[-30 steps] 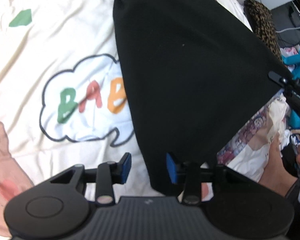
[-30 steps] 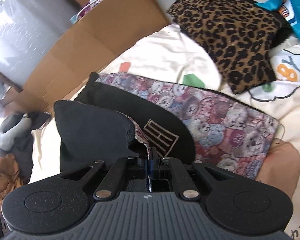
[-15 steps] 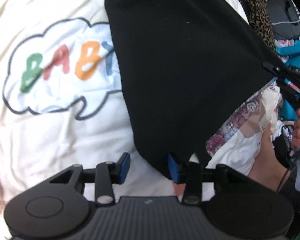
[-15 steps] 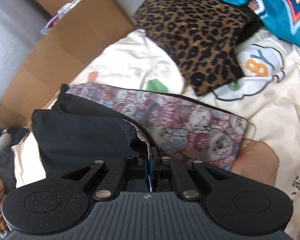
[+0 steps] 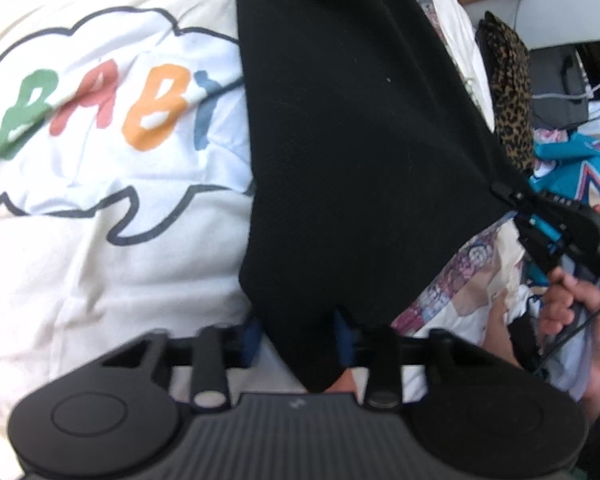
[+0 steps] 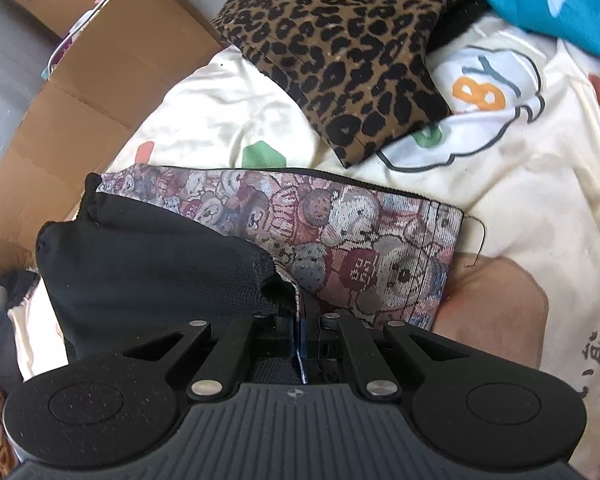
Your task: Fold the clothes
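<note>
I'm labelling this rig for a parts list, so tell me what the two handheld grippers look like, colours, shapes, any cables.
Both are matte black plastic. Each has a ribbed central body flanked by two round discs, with angled linkage arms pinned by silver rivets. The left gripper has blue pads on its fingers. The right gripper shows a blue strip between its fingers; from the left camera it shows a bright blue bar, and a thin black cable trails by the hand.

left wrist: close, looking down | right wrist: close, low | shared: black garment [image 5: 360,140]
</note>
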